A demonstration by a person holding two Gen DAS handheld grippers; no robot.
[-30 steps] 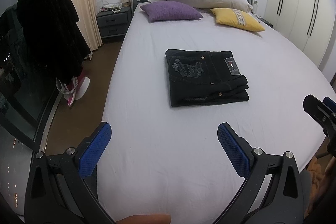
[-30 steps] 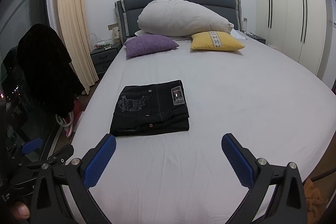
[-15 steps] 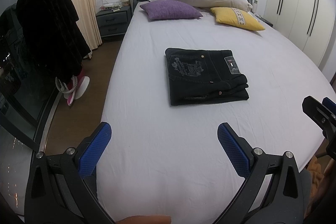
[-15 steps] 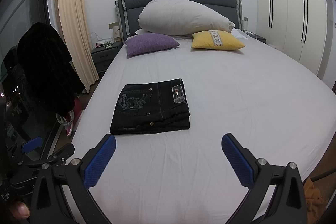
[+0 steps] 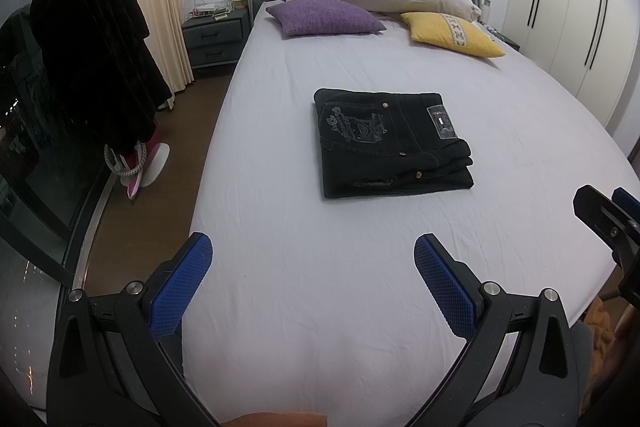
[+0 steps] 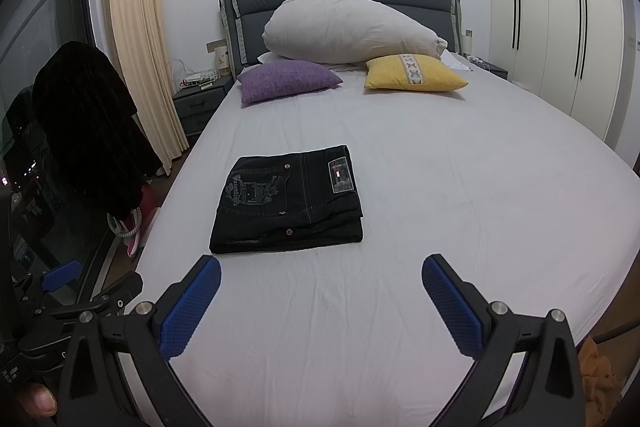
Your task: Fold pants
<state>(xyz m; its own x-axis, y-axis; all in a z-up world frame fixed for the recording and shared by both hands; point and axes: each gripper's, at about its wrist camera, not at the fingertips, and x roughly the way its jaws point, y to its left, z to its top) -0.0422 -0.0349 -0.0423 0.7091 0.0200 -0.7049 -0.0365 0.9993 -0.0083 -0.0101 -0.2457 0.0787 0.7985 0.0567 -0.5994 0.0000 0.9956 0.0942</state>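
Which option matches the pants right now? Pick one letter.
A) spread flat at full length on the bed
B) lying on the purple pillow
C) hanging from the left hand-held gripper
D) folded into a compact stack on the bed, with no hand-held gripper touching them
D: the black pants lie folded in a stack on the white bed, while the left hand-held gripper and right hand-held gripper sit open, short of them.

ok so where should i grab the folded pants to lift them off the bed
Grip the folded pants at the near edge, where the layers stack thick, coming in low from the foot of the bed. Both the left gripper and right gripper are open, facing it.
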